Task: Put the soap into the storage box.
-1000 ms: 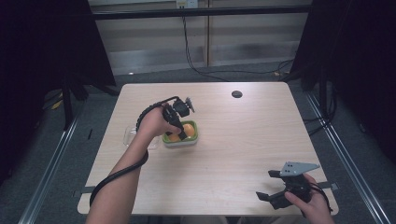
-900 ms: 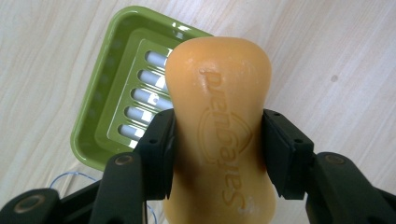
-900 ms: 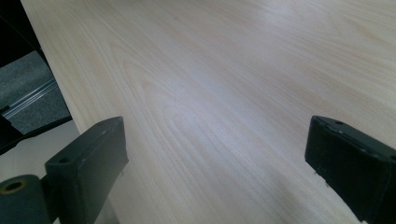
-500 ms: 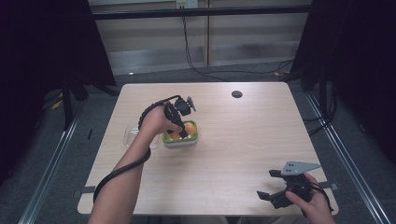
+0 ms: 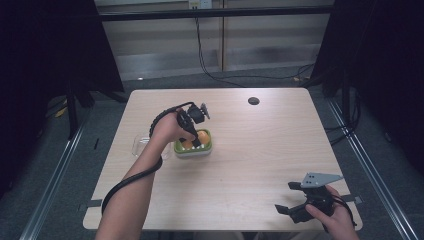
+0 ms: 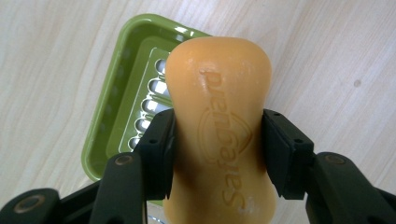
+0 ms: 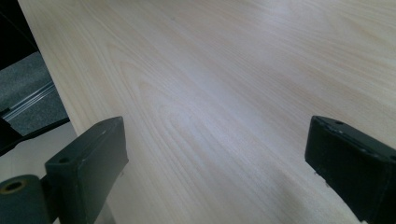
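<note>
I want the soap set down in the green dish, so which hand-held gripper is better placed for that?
Left. The left hand-held gripper is shut on the orange soap bar over the green soap dish. The right hand-held gripper is open at the table's near right corner.

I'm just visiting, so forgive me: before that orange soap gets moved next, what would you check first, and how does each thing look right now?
1. Grip on the soap bar: left gripper jaws press its narrow waist from both sides. Ok.
2. Soap centred between the jaws: ok.
3. Green soap dish in sight beneath the soap: ok.
4. Soap lifted clear of the dish, or resting in it: cannot tell.
5. Right gripper open and far off at the table's near edge: ok.
6. Clear lid beside the dish, out of the way: ok.
</note>
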Motion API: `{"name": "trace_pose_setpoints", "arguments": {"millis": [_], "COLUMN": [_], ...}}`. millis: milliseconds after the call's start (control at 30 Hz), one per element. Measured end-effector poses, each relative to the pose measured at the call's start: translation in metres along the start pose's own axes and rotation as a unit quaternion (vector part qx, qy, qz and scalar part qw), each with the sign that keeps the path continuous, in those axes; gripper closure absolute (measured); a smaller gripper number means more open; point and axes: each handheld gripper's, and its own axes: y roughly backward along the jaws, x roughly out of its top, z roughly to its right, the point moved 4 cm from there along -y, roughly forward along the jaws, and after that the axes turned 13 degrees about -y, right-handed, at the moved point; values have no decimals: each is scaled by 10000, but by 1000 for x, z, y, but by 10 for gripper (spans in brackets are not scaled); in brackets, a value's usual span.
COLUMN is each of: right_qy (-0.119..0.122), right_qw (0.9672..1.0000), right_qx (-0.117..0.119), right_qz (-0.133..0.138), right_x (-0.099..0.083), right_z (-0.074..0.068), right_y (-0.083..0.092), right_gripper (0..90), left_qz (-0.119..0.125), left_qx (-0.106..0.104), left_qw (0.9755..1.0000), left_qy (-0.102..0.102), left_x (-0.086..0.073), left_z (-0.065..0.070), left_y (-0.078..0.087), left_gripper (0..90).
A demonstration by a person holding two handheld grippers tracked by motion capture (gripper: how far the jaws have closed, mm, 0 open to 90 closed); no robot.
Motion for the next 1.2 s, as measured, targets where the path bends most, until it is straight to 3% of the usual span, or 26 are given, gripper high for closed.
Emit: {"name": "trace_pose_setpoints", "arguments": {"millis": [800,900,933,1200], "right_qy": [-40,-23,-24,-13], "right_qw": [10000,10000,10000,10000], "right_qx": [-5,-6,-5,-4], "right_qz": [-44,-39,-39,-34], "right_x": [-1,-2,-2,-1], "right_z": [4,4,4,3], "right_y": [-2,-2,-2,-3], "right_gripper": [53,53,53,53], "left_qz": [43,-19,-31,-21], "left_qx": [-41,-141,-41,-57], "left_qw": [10000,9999,10000,10000], "left_qy": [68,31,18,48], "left_x": [2,1,1,2], "left_z": [-10,-12,-13,-14], "left_y": [-9,-10,-11,-11], "left_gripper": [491,492,492,492]}}
